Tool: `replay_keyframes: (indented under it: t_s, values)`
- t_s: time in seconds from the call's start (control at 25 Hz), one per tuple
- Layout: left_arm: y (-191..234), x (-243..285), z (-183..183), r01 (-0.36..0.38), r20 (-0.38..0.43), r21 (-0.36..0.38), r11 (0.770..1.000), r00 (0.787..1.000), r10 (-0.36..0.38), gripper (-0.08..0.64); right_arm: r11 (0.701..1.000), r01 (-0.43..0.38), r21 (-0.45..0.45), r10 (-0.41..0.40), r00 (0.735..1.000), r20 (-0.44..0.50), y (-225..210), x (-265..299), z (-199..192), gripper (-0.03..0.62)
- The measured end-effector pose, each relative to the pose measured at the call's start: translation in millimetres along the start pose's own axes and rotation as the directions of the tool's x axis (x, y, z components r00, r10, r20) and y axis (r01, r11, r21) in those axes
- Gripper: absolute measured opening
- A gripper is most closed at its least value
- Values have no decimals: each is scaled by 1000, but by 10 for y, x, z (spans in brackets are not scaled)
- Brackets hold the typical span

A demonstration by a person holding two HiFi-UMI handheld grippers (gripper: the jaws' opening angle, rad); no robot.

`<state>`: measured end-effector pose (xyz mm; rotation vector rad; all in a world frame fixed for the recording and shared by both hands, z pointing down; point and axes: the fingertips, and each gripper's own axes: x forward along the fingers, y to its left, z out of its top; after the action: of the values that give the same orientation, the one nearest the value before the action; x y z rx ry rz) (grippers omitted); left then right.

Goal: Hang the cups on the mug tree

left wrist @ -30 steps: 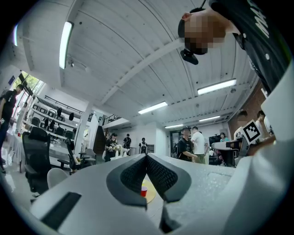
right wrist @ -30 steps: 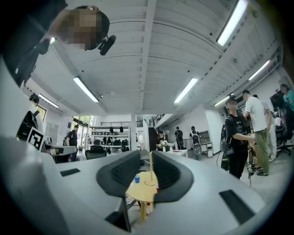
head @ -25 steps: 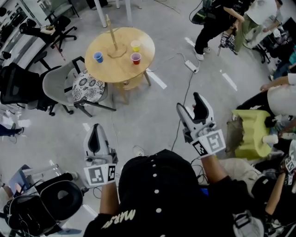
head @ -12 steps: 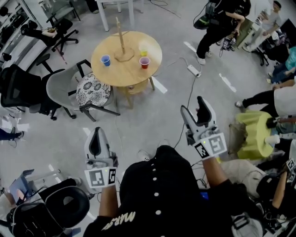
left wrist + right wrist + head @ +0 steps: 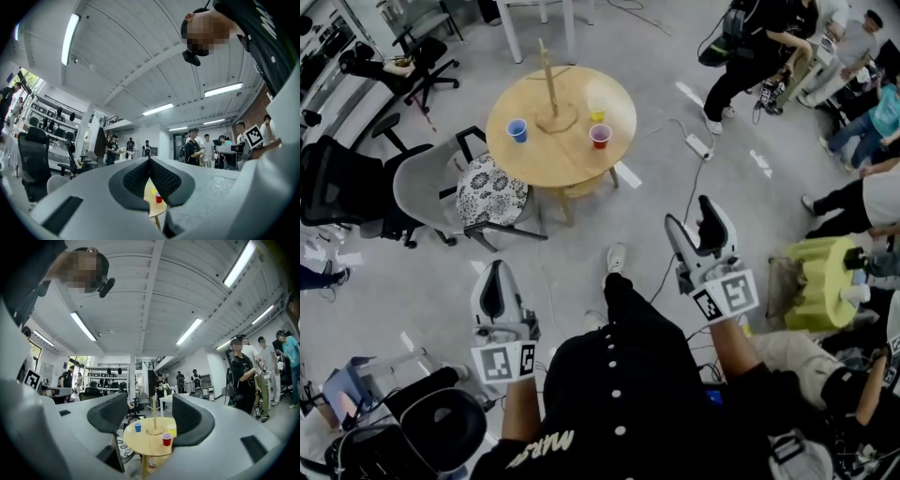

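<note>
A round wooden table (image 5: 567, 155) stands ahead on the grey floor. On it a bare wooden mug tree (image 5: 548, 80) rises from its base, with a blue cup (image 5: 517, 129) to its left, a yellow cup (image 5: 598, 111) to its right and a red cup (image 5: 600, 136) nearer me. All three stand upright. My left gripper (image 5: 494, 274) is shut and empty, far short of the table. My right gripper (image 5: 694, 217) is open and empty; between its jaws I see the mug tree (image 5: 153, 416), blue cup (image 5: 137, 426) and red cup (image 5: 166, 439).
A grey chair with a patterned cushion (image 5: 483, 183) stands at the table's left side. A power strip and cable (image 5: 698, 145) lie on the floor to the right. Black office chairs (image 5: 337, 183) stand at left. People and a green stool (image 5: 820, 281) are at right.
I have stepped toward the table, and a foot now shows ahead of me. Both grippers are held as before, with their jaws unchanged.
</note>
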<state>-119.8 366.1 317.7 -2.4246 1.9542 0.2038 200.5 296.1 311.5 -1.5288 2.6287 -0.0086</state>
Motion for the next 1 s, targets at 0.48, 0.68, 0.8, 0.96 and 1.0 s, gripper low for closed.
replay_keyframes:
  t_s: [0.48,0.68,0.8,0.96,1.0]
  values:
    - [487,1422,3,-55,17,26,998,998,54,2,997,-74,-25,74,997,-2,-571,1595,-51,294]
    - [572,1993,-20,-80,23,27,996,997,79,2,994,-104,-18,104,995,-5,-869,2165,-64,295]
    - [596,2337,-77,-95,19,29,995,995,94,2,992,-123,-13,123,992,-15,-1083,2494,-123,295]
    - [617,2624,-105,-119,30,26,993,993,118,2,989,-146,-14,146,989,-16,-1270,2786,-160,296]
    - [611,2662,-109,-125,32,24,992,992,124,2,989,-150,-14,150,989,-18,-1299,2825,-170,296]
